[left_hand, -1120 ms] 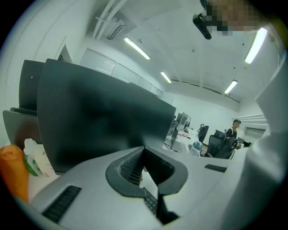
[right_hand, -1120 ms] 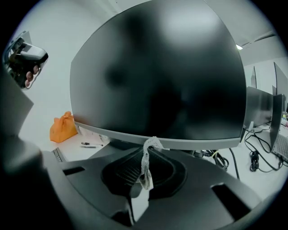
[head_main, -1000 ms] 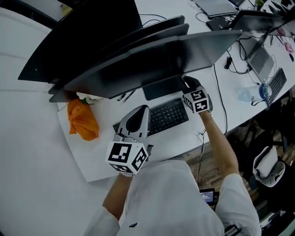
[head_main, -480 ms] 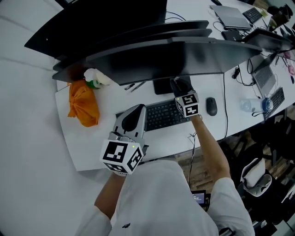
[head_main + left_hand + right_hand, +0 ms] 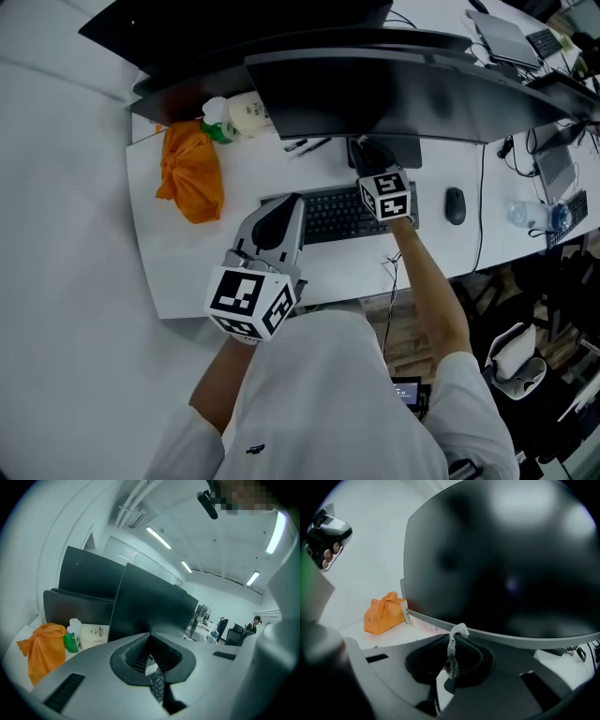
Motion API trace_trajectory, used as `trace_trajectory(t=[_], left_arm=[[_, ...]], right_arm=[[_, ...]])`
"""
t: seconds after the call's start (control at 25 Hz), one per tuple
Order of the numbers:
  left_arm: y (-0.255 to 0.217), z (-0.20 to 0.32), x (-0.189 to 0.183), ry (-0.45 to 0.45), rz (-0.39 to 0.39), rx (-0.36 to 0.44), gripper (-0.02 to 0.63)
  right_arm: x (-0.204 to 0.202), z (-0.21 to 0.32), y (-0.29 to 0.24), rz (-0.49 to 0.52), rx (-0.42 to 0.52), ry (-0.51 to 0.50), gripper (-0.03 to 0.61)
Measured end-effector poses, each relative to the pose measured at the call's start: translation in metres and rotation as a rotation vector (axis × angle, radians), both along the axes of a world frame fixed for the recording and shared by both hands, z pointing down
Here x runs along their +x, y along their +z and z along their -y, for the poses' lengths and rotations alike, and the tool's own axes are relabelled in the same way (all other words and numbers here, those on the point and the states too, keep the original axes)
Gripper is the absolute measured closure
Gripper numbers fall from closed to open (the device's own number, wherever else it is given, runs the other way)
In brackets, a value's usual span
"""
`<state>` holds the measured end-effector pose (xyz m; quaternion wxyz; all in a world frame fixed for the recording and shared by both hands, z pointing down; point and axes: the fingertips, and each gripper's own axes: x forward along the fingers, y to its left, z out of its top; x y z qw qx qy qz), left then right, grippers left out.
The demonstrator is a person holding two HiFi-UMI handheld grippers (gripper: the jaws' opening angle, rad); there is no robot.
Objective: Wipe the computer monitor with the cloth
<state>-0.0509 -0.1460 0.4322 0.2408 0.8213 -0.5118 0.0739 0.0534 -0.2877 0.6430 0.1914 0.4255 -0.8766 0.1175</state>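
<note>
We count at least three dark monitors standing along the back edge of the white desk, the front monitor being the largest; one keyboard lies before it toward the front edge, with one mouse to its right; near the back left corner sits one orange bundle, knotted at the top; just beside it at the back edge stand one green bottle with a white cap and one white pack, whose print is too small for us to read; two dark pens lie by the pack; each gripper carries one cube with black-and-white square markers; the left gripper hovers over the keyboard's left end, its jaws pressed together with nothing between them; the right gripper sits under the front monitor, its jaws pinching a thin pale strip of cloth, whose upper end stands just beside the monitor's lower edge; whether it touches we cannot tell.
</note>
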Motion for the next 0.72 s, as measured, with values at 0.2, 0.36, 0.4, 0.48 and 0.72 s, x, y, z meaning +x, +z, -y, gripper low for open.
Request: trace_trajectory(t=[0.2,0.36,0.4,0.48,0.72], left_arm=[[0.002,-0.007,-0.022,-0.023,-0.003,-0.002,0.595],[0.004,-0.014,-0.042,-0.039,-0.005,-0.009,0.595],[0.005,-0.015,-0.047,-0.044,-0.005,-0.011,0.595],[0.006,-0.018,-0.058,-0.053,-0.004,-0.013,0.595],[0.005,-0.026,-0.086,-0.078,-0.008,-0.003,0.595]], right_arm=[[-0.035,-0.005,0.0,0.012,0.002,-0.023,0.548],[-0.062,-0.008,-0.001,0.024,0.0,-0.035,0.548],[-0.07,-0.009,-0.001,0.029,-0.001,-0.036,0.548],[-0.083,-0.01,-0.001,0.039,-0.003,-0.037,0.548],[-0.121,-0.014,-0.003,0.063,-0.007,-0.031,0.548]])
